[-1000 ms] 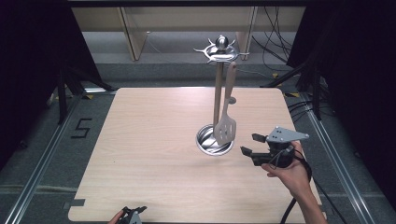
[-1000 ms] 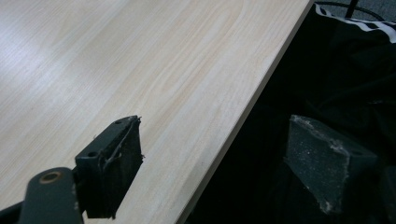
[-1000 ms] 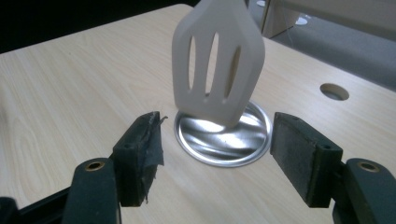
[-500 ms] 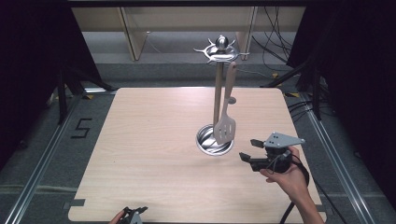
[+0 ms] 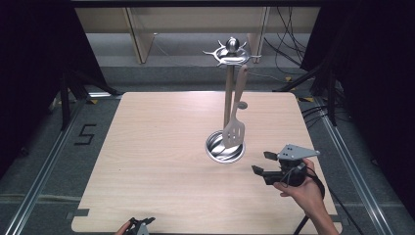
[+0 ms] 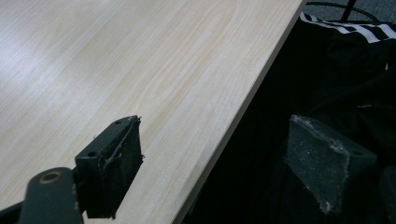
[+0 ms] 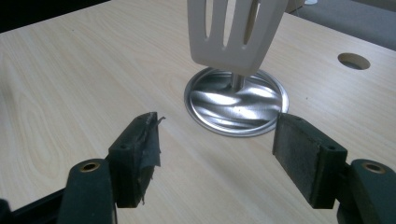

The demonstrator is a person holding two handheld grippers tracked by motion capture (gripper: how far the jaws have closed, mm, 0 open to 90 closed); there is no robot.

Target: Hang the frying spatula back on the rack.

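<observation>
Where the metal stand [image 5: 228, 98] rises from the far-right part of the table [image 5: 147, 161], a pale slotted spatula [image 5: 235, 128] hangs from one of the hooks of the star-shaped crown [image 5: 230, 52] at the top of the pole. Its long axis runs close to vertical, with a slight lean: the handle goes up to the hook and the slotted blade points down, ending just above the stand's round, shallow, dish-like base [image 5: 224, 147]. That shiny dish holds nothing apart from the foot of the pole; the blade hovers over its right half without resting in it, as far as I can tell. In the right gripper view the blade [image 7: 236, 32] faces the camera flat on, its slots upright, with the base [image 7: 236, 102] beneath it. The right gripper [image 5: 260, 163] sits low over the table just right of the base, pointing left toward the stand, near it but apart; its jaws stand wide apart with only bare wood between them, gripping nothing. The left gripper [image 5: 140, 226] is at the near edge of the table, well away from the stand; in its own view the jaws are spread wide across the table's edge, released, with nothing held.
</observation>
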